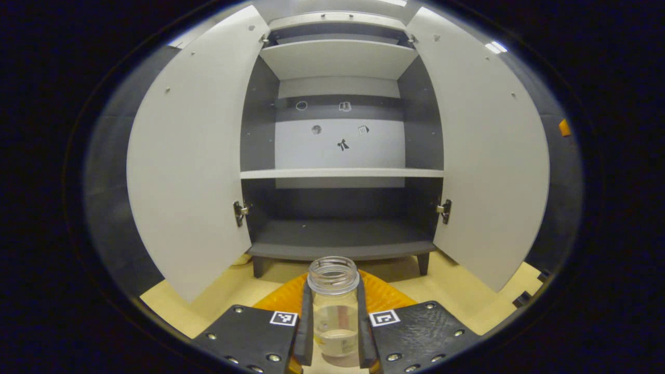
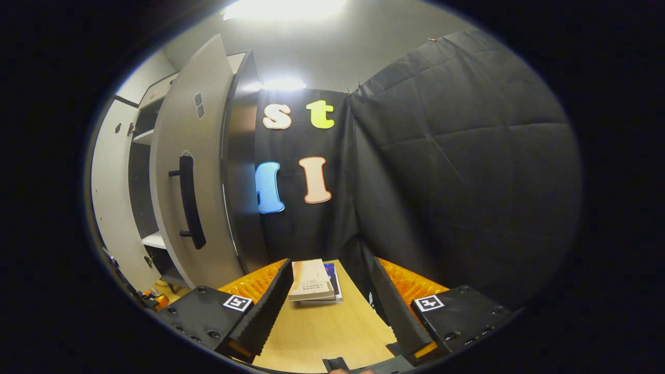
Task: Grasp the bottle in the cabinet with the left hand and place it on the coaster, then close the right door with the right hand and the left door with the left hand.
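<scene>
Left gripper [image 1: 335,332] fingers clamp the bottle [image 1: 335,306], out of the cabinet [image 1: 340,208]; coaster placement and both doors pending. Right gripper [image 2: 332,311] fingers wide, empty.

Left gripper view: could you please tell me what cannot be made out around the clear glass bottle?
- Clear glass bottle: its base is hidden between the left gripper fingers, so contact with the wooden table cannot be told.
- Coaster: cannot be identified.
- Bottle label: blurred through the glass.
- Marks on the grey cabinet back panel: too small.
</scene>
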A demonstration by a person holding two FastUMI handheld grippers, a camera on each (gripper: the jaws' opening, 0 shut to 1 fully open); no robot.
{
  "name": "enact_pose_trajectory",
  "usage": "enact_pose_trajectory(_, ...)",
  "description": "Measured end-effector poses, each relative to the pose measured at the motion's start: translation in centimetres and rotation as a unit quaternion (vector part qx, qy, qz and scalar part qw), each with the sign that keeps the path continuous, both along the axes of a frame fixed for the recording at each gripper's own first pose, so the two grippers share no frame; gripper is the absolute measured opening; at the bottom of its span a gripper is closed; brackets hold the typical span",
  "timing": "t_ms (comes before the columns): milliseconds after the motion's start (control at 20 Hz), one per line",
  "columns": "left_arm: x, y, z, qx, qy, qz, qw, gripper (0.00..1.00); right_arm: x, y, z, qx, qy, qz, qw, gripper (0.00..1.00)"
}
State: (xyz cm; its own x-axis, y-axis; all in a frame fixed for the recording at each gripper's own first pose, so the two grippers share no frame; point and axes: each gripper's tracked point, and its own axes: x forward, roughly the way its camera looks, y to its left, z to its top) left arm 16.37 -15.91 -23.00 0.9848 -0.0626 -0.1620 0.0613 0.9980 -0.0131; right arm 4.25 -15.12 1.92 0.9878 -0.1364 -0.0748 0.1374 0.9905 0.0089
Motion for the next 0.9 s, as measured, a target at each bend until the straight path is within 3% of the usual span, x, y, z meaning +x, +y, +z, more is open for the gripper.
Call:
enact_pose_trajectory(250, 0.5, -0.9, -1.7, -0.019, 0.001, -0.005, 1.0, 0.35, -0.7, 0.8, -0.4, -0.029, 0.015, -0.002, 0.999, 0.96)
enact_pose_trajectory(500, 0.2, -1.3, -3.4, -0.025, 0.012, -0.018, 0.999, 0.36, -1.0, 1.9, -0.5, -0.031, 0.02, -0.004, 0.999, 0.98)
enact_pose_trajectory(650, -1.1, -1.5, -4.4, -0.037, 0.03, -0.019, 0.999, 0.42, -1.1, 2.3, -0.8, -0.017, 0.021, -0.006, 1.0, 0.98)
enact_pose_trajectory(800, -2.3, -2.8, -4.8, -0.031, 0.036, -0.039, 0.998, 0.4, -0.9, 2.7, -1.2, -0.009, 0.023, -0.008, 1.0, 0.98)
enact_pose_trajectory(850, -2.5, -3.1, -4.7, -0.021, 0.037, -0.046, 0.998, 0.51, -0.9, 2.8, -1.4, -0.008, 0.023, -0.007, 1.0, 0.98)
enact_pose_trajectory(900, -2.6, -3.7, -4.6, -0.02, 0.039, -0.059, 0.997, 0.51, -0.9, 2.9, -1.5, -0.008, 0.023, -0.008, 1.0, 0.97)
